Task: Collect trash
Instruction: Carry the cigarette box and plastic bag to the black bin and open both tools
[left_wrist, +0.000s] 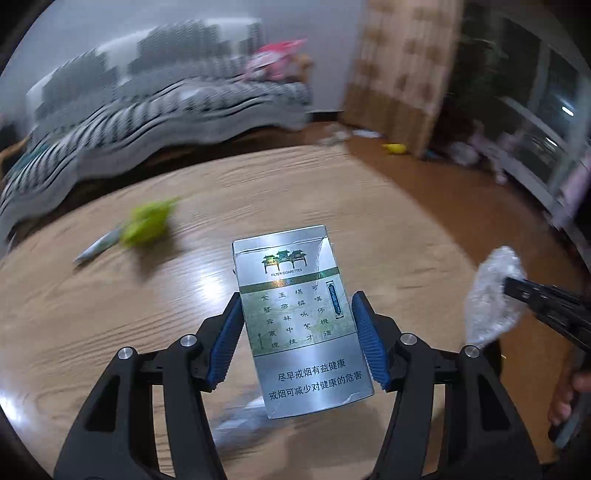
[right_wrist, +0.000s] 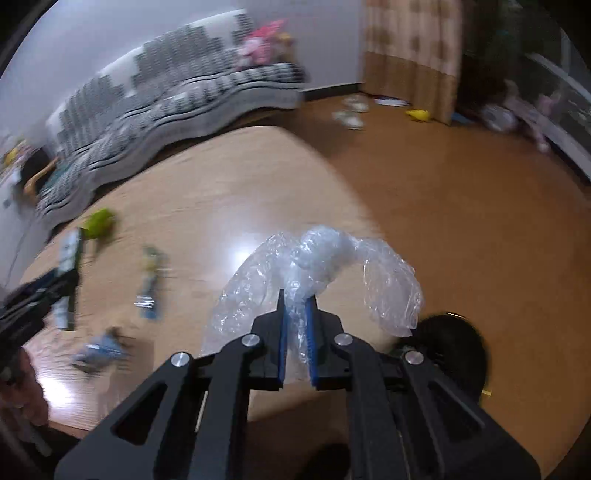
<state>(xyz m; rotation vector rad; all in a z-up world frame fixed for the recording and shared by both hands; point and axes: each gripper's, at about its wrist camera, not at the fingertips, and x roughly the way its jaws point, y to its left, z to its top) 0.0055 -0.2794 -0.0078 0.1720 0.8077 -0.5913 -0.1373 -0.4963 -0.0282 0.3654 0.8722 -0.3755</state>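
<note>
Both hands were loaded at once. The left gripper (left_wrist: 297, 301) had its blue pads pressed to either side of a silver cigarette pack (left_wrist: 297, 317), held flat and lifted clear above the wooden table (left_wrist: 92, 332). The right gripper (right_wrist: 296, 301) stood nearly closed, pinching a crumpled wad of clear plastic wrap (right_wrist: 317, 273) that billowed out to both sides of its fingers.

To my eye this was the carrying step: two pieces picked up, neither yet dropped anywhere. The next move would call for a bin or bag, and I could not make out one for certain; a dark round thing (right_wrist: 454, 350) sat low beside the table's right edge in the right wrist view, too blurred to name.

That right view also showed litter left on the table: a green scrap (right_wrist: 98, 221), a small printed wrapper (right_wrist: 151, 288) and a bluish crumpled piece (right_wrist: 101, 350), with the left gripper and its pack at the left margin. The left view showed only the green scrap (left_wrist: 147, 225) with a pale rolled paper (left_wrist: 98, 251) touching it, and the plastic in the right gripper at its right edge
</note>
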